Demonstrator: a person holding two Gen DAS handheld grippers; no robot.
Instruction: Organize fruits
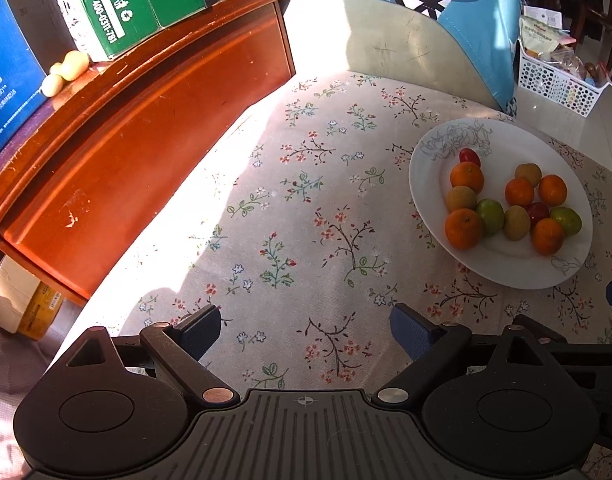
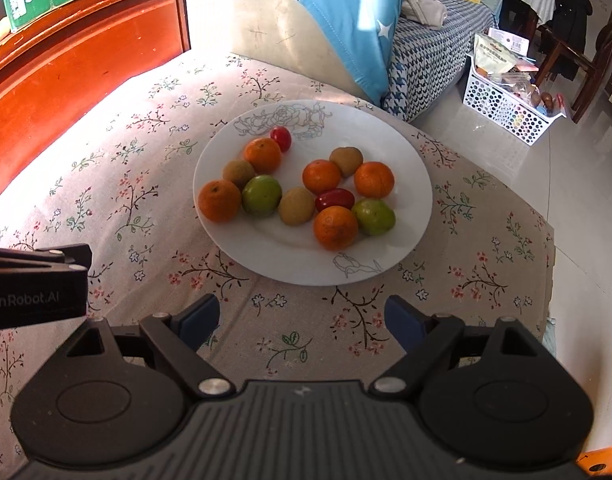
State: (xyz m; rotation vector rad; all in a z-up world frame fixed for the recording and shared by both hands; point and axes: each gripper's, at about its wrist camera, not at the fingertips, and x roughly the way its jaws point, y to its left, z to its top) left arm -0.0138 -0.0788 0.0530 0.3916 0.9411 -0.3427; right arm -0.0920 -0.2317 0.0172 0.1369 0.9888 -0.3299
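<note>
Your right hand-held gripper (image 2: 301, 320) hangs nearest, jaws spread wide with nothing between them, above the flowered cloth (image 2: 117, 184) on the counter. Your left hand-held gripper (image 1: 306, 326) is likewise released and empty. Just ahead sits the white plate (image 2: 410, 168) holding the fruits: oranges (image 2: 219, 201), green ones (image 2: 261, 195), brownish ones (image 2: 296, 206) and small red ones (image 2: 334, 199), clustered and mostly touching

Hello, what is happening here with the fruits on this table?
A person holds a gripper in each hand above a table with a flowered cloth. Both the left gripper and the right gripper have open jaws and hold nothing. All the fruit, oranges, green ones, brownish ones and small red tomatoes, lies mixed on one white plate. Nothing looks sorted yet.
</note>
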